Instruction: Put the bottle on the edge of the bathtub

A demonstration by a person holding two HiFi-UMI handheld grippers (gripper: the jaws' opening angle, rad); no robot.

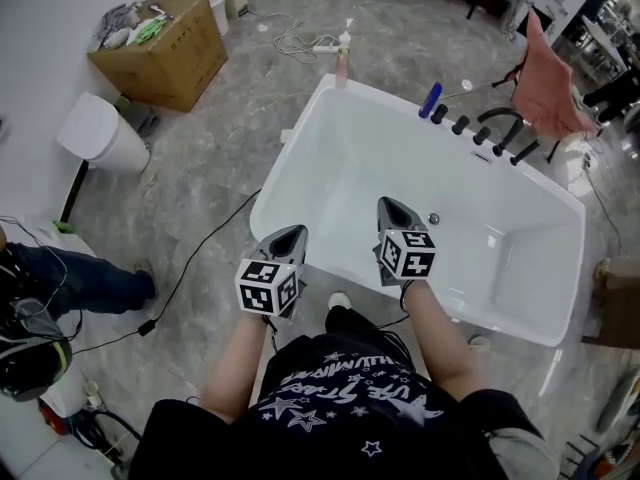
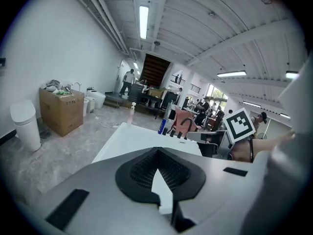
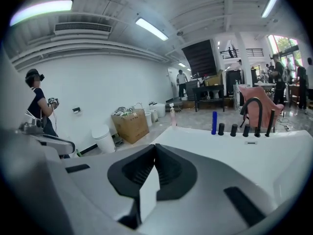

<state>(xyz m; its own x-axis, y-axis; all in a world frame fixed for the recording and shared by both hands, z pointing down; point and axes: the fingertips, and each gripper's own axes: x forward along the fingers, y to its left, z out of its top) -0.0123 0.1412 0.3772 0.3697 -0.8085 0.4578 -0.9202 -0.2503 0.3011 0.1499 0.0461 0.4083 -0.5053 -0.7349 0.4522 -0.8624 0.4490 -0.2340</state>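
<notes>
Bathtub (image 1: 330, 168) rim carries the pink bottle (image 1: 343, 60) standing upright; left gripper (image 1: 291, 232) and right gripper (image 1: 391, 206) closed, empty.

The head view looks steeply down from above the bathtub (image 1: 300, 148), taking in the left claw (image 1: 290, 230) and right claw (image 1: 393, 203). Each gripper view sits low, close behind its own claw, facing across the tub. All three views share the tub's far rim and the cardboard box (image 1: 160, 53).

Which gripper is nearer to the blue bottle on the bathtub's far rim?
Right. The right gripper is over the bathtub, facing the blue bottle; the left gripper is at the near rim, farther left.
</notes>
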